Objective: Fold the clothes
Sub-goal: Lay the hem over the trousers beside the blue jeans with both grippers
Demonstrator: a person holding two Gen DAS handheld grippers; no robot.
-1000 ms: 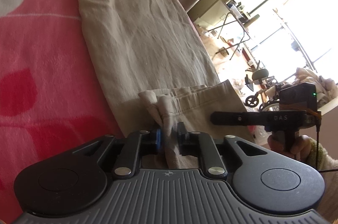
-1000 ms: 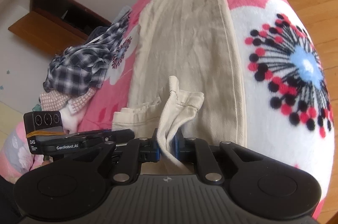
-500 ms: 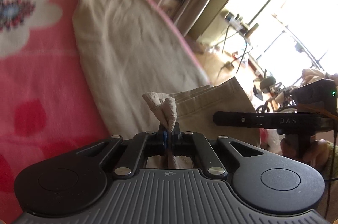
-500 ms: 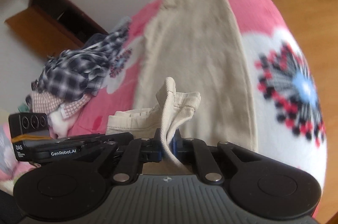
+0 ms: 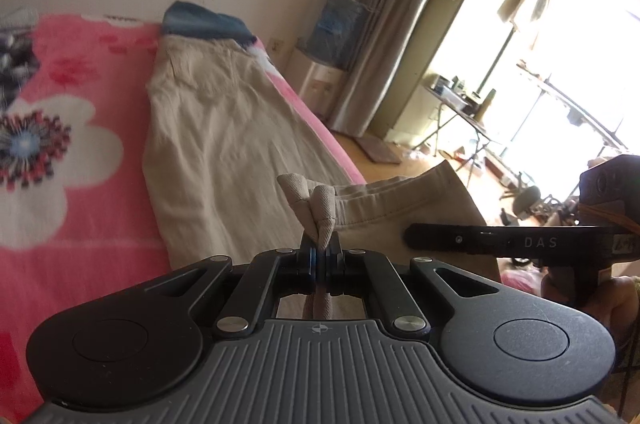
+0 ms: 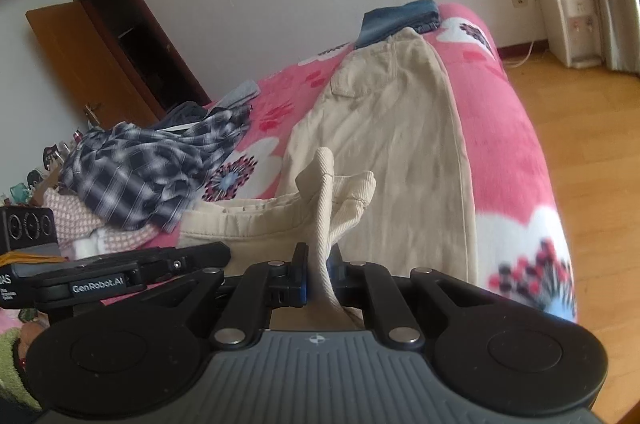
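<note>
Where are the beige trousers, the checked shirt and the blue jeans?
beige trousers (image 6: 384,128), right wrist view, flat middle of the fabric.
checked shirt (image 6: 152,160), right wrist view, top of the crumpled heap.
blue jeans (image 6: 396,16), right wrist view, folded top.

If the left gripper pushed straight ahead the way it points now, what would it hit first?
Apart from the beige trousers the left gripper already clamps, probably their far end near the folded jeans, then the wall; depth is unclear.
</note>
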